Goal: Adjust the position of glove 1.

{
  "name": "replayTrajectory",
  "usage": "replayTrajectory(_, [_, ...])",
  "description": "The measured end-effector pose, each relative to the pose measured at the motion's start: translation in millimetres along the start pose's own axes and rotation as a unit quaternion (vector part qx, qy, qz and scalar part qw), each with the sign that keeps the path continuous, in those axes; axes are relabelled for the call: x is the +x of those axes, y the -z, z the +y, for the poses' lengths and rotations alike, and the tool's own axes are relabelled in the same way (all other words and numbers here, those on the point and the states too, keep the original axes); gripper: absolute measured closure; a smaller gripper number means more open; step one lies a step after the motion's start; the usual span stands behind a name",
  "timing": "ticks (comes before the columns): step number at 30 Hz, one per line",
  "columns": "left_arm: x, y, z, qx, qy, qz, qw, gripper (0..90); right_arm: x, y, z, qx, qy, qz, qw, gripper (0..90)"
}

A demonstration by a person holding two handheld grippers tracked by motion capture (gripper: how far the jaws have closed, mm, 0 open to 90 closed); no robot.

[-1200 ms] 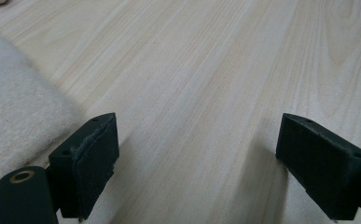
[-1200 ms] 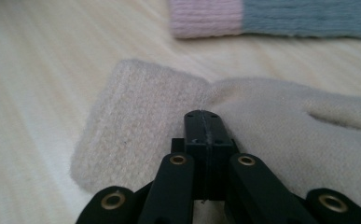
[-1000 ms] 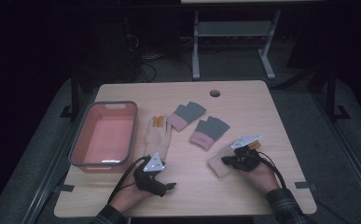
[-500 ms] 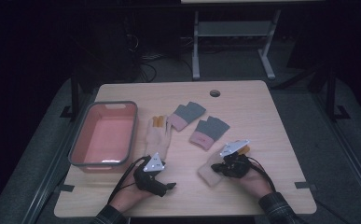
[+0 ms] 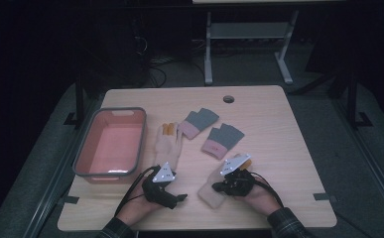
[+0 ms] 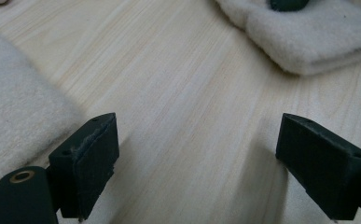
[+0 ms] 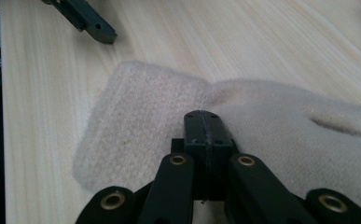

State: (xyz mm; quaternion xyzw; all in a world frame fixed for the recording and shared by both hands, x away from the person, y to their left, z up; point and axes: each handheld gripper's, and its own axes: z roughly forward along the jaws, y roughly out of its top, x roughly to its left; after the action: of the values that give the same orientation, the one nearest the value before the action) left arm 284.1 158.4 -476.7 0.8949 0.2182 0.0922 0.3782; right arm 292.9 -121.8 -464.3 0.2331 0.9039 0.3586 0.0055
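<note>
A cream glove (image 5: 208,195) with orange fingertips lies near the table's front edge. My right gripper (image 5: 220,187) is shut on the glove's fabric next to the cuff. In the right gripper view the jaws (image 7: 204,126) meet flat over the cream glove (image 7: 136,126). A second cream glove (image 5: 169,144) lies to the left, by the bin. My left gripper (image 5: 179,196) rests on the table just below it, open. In the left gripper view the open left gripper (image 6: 197,154) has bare wood between its jaws, the second cream glove (image 6: 15,116) at left and the first glove's cuff (image 6: 304,42) ahead.
A grey-rimmed pink bin (image 5: 141,144) stands at the left of the wooden table (image 5: 279,129). Two grey gloves with pink cuffs (image 5: 199,123) (image 5: 223,139) lie in the middle. A round cable hole (image 5: 228,98) sits near the far edge.
My right gripper has slid left and toward the front edge, and the cream glove came along with it. The left gripper has stayed where it was.
</note>
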Motion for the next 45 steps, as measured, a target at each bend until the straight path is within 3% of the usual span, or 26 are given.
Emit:
replayTrajectory(6, [0.2, -0.2, -0.2, -0.001, -0.001, 0.000, 1.0000, 12.5, 1.0, 0.9, 1.2, -0.001, 0.009, 0.001, 1.0000, 88.8])
replayTrajectory(9, [-0.2, -0.4, -0.2, -0.003, 0.002, 0.000, 1.0000, 12.5, 1.2, 9.9, 2.0, -0.015, -0.001, -0.002, 0.9999, 80.3])
replayTrajectory(17, [0.0, -0.4, -0.2, -0.003, 0.001, 0.000, 1.0000, 12.5, -3.3, 33.4, -3.5, -0.040, -0.014, -0.023, 0.9988, 70.1])
replayTrajectory(23, [0.3, -0.1, -0.1, 0.000, -0.001, 0.000, 1.0000, 12.5, -16.9, 54.8, -28.3, -0.050, -0.041, -0.068, 0.9956, 53.3])
replayTrajectory(30, [0.2, -0.2, -0.2, -0.001, -0.001, 0.000, 1.0000, 12.5, -29.2, 73.9, -64.1, -0.050, -0.073, -0.132, 0.9873, 32.9])
replayTrajectory(31, [0.2, -0.2, -0.2, -0.001, -0.001, 0.000, 1.0000, 12.5, -29.2, 73.9, -64.1, -0.050, -0.073, -0.132, 0.9873, 32.9])
replayTrajectory(32, [0.2, -0.2, -0.2, -0.001, -0.001, 0.000, 1.0000, 12.5, -33.1, 79.7, -74.2, -0.050, -0.084, -0.148, 0.9841, 28.1])
replayTrajectory(39, [-0.3, -0.1, -0.3, -0.001, 0.003, 0.000, 1.0000, 12.6, -49.6, 90.4, -106.6, -0.048, -0.127, -0.201, 0.9702, 16.0])
replayTrajectory(41, [-0.3, -0.1, -0.3, -0.001, 0.003, 0.000, 1.0000, 12.7, -52.6, 88.9, -108.6, -0.048, -0.132, -0.211, 0.9674, 13.5])
replayTrajectory(45, [-1.2, 0.5, 0.1, 0.000, 0.009, 0.004, 1.0000, 14.0, -57.1, 86.2, -111.5, -0.065, -0.135, -0.216, 0.9650, 12.7])
